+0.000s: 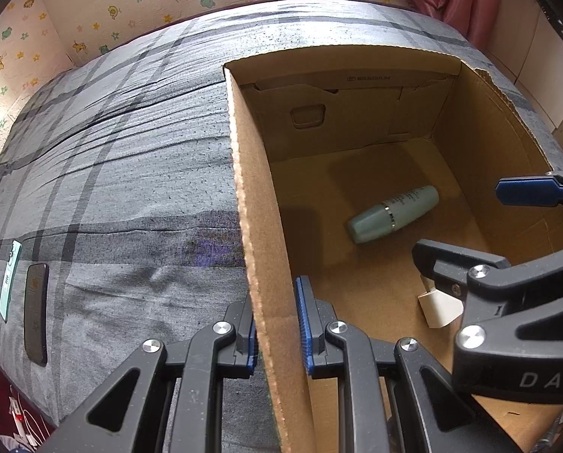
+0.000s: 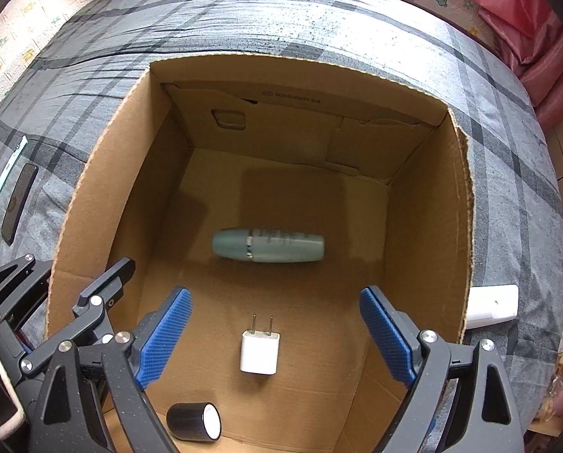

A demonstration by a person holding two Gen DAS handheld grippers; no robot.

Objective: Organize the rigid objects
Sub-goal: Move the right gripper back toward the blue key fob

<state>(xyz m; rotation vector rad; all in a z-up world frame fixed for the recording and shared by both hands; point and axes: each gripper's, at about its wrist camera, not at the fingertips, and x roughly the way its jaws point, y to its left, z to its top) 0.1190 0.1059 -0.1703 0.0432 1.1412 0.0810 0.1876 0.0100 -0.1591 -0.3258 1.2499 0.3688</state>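
Observation:
An open cardboard box point(image 2: 104, 173) stands on a grey plaid bed. Inside lie a pale green bottle point(image 2: 268, 245) on its side, a white plug charger point(image 2: 259, 351) and a black cylinder with a white end point(image 2: 194, 422). My right gripper point(image 2: 276, 336) is open and empty above the charger, inside the box. My left gripper point(image 1: 277, 332) straddles the box's left wall point(image 1: 255, 226), one finger on each side, closed on it. The bottle point(image 1: 393, 213) and part of the charger point(image 1: 440, 307) show in the left wrist view, with the right gripper point(image 1: 466, 222) over them.
A dark phone point(image 1: 36, 313) and a mint-coloured card point(image 1: 9, 279) lie on the bed to the left of the box. A white object point(image 2: 493, 305) lies right of the box. Pink fabric point(image 2: 523, 19) is at the far right.

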